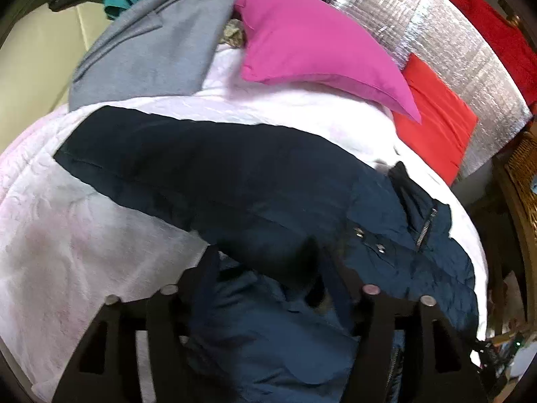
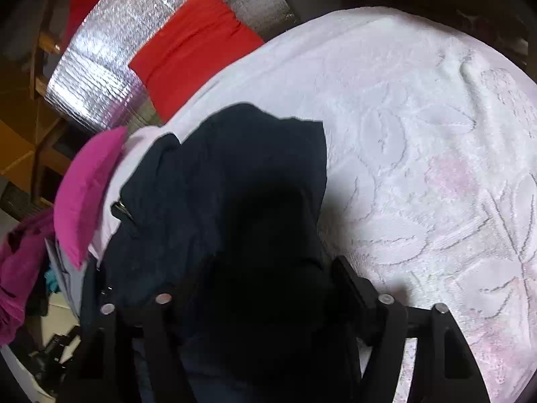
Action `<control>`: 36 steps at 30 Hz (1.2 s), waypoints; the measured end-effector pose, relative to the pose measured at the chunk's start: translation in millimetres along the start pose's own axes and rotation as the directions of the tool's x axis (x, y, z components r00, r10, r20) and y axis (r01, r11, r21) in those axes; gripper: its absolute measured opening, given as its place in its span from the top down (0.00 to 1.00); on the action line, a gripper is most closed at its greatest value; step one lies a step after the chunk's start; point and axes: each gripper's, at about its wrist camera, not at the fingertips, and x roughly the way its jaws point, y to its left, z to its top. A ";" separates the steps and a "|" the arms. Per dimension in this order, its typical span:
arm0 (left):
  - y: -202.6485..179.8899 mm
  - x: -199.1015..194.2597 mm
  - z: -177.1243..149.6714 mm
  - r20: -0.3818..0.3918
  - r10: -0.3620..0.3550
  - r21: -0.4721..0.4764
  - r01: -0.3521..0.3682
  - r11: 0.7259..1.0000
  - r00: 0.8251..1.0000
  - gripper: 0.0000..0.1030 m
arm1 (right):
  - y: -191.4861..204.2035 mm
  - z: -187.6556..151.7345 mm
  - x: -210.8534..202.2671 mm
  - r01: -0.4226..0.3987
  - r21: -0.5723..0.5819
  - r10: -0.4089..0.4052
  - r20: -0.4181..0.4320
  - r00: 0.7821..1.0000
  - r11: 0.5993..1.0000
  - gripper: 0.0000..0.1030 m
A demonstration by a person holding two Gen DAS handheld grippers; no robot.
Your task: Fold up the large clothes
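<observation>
Navy jacket sprawls across our white bedspread (pink pillow beyond); left gripper and right gripper each have jaws clamped on its fabric.

The right gripper has the dark navy jacket bunched between its two black fingers, the cloth filling the gap and hanging ahead of them. Under the jacket and spreading off to the gripper's right lies a white bedspread with a stitched leaf pattern. To the gripper's left sits a pink pillow, and farther ahead on that side a red cushion leans against a silver foil sheet.
</observation>
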 end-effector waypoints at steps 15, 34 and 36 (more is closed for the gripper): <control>-50.9 58.3 -28.8 -0.099 0.100 0.152 -0.084 0.985 0.990 0.29 | 0.6 -15.6 -0.7 0.058 -0.135 -0.056 0.015 0.998 0.989 0.43; -47.3 36.1 -38.9 -0.084 0.114 0.193 -0.096 0.976 0.990 0.85 | 34.0 -15.1 -77.2 -0.056 -0.165 0.067 0.064 0.996 0.985 0.43; -43.6 32.3 -39.6 -0.098 0.104 0.189 -0.084 0.978 0.990 0.85 | 53.7 -22.0 -66.9 -0.061 -0.204 0.069 0.034 0.997 0.977 0.44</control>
